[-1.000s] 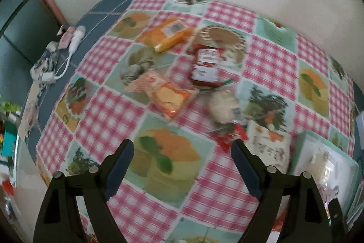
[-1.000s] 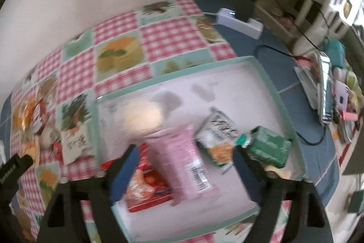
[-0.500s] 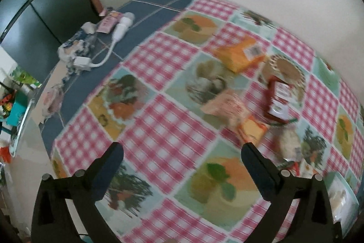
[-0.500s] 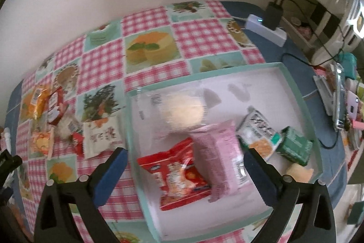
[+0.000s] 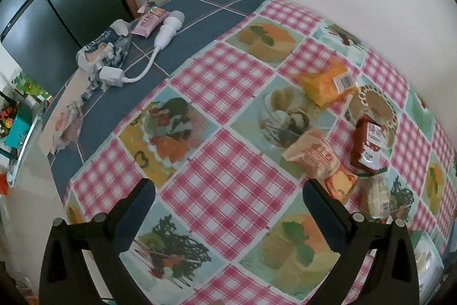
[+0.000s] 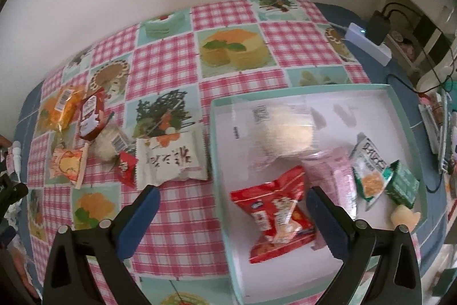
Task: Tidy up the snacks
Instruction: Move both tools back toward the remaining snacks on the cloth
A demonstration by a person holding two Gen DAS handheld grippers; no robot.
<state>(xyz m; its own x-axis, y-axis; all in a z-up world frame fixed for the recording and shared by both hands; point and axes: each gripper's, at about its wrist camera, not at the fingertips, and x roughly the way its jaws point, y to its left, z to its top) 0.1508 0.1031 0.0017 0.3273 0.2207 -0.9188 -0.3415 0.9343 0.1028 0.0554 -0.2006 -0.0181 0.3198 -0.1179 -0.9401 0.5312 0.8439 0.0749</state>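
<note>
Both jaws stand open, empty. The white packet (image 6: 171,159) looks light and crinkly; grip its sealed edge.

Snacks (image 6: 171,159) on cloth; others, blurry, in tray (image 6: 400,102)

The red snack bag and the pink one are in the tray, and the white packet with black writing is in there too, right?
Not quite. In the right wrist view, the white packet lies on the tablecloth beside the tray. The red bag and pink one are in the tray.
</note>
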